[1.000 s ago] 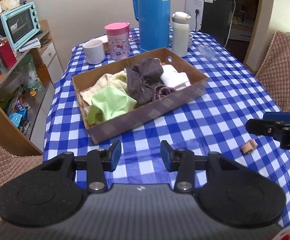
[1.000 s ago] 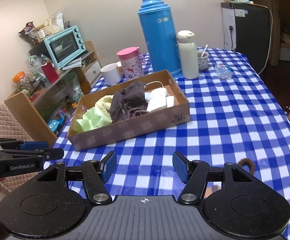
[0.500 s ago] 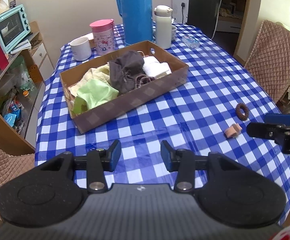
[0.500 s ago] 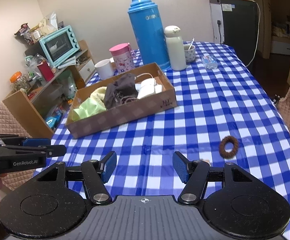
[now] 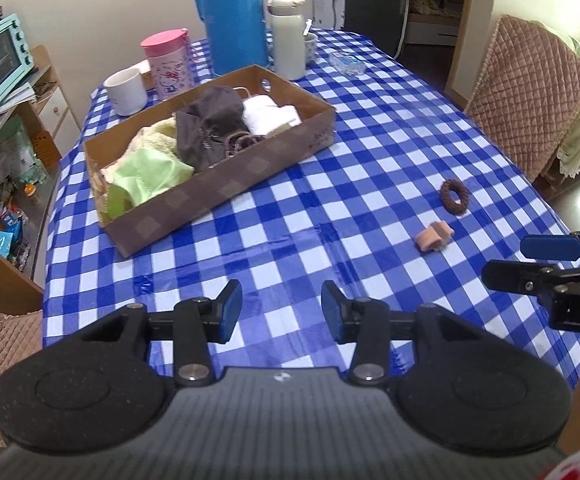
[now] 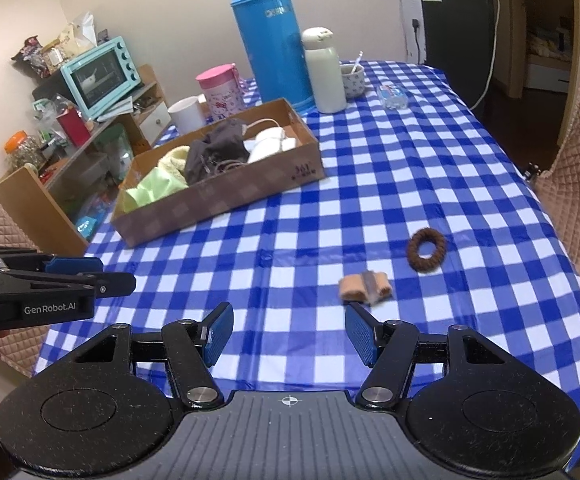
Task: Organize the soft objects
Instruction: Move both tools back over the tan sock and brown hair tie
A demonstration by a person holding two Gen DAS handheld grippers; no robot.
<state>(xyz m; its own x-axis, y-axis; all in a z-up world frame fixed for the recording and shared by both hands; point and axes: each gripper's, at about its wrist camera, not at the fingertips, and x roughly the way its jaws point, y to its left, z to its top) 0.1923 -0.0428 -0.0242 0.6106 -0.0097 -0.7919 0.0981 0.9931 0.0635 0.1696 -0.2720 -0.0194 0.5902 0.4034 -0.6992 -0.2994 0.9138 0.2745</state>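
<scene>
Left gripper (image 5: 281, 305) and right gripper (image 6: 289, 334), both tilted downward, jaws apart, empty.

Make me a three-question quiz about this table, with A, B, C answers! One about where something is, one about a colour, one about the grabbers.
1. Where is the brown hair ring?
A. in the box
B. on the tablecloth
C. on a chair
2. What colour is the tall flask?
A. blue
B. red
C. yellow
3. The right gripper is:
A. holding a cup
B. holding a sock
C. open, holding nothing

Answers: 1 B, it lies on the checks beside the pink roll; 2 A, its body is blue; 3 C, only tablecloth shows between the pads.
</scene>
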